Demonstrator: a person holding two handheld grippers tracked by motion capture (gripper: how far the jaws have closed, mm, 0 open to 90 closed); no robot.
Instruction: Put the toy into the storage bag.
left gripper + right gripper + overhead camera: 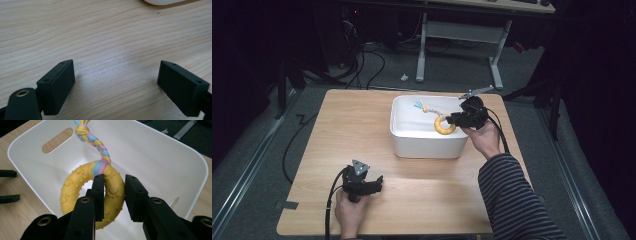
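At centre right of high view, inside white bin (428,142): yellow ring toy (444,125) with braided rope tail (93,138), clamped in right gripper (113,195). Left gripper (371,185) lower left, jaws apart, holding nothing. Risks, judged: knobbly ring slipping; rope snagging bin rim.

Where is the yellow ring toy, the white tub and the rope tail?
yellow ring toy (75,186), right gripper view, its bumpy left curve.
white tub (427,144), high view, its near outer wall.
rope tail (98,145), right gripper view, the middle of the braid.
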